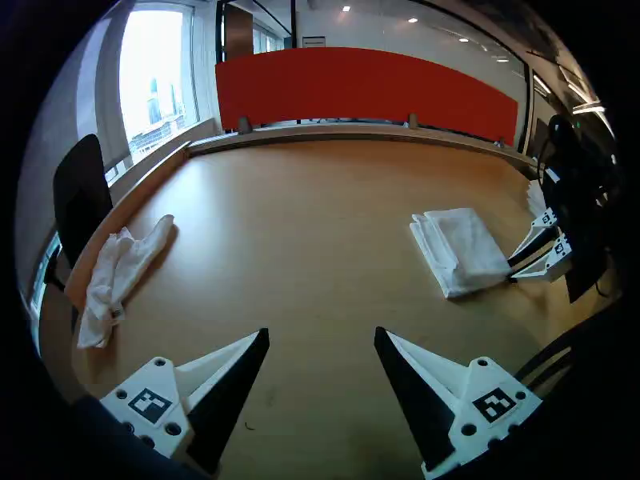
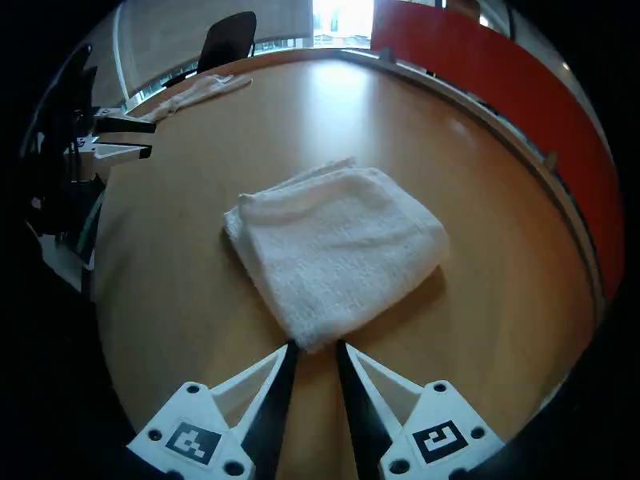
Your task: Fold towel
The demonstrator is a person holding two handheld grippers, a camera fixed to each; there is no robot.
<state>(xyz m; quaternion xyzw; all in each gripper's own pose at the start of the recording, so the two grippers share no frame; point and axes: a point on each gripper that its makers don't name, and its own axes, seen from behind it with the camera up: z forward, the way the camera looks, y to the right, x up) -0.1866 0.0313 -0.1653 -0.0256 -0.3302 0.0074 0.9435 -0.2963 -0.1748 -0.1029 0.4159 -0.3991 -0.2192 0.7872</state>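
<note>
A white folded towel (image 2: 340,256) lies flat on the wooden table (image 2: 480,264). Its near corner sits between the tips of my right gripper (image 2: 314,348), whose fingers are drawn close together and pinch that corner. In the left gripper view the same folded towel (image 1: 460,248) lies at the right, with the right gripper (image 1: 514,270) at its right edge. My left gripper (image 1: 320,336) hovers over bare table well left of the towel, open wide with nothing between its fingers.
A second white towel (image 1: 120,276), crumpled, lies near the table's left edge, beside a dark chair (image 1: 80,196). A red partition (image 1: 360,88) runs along the table's far side. Bare tabletop stretches between the two towels.
</note>
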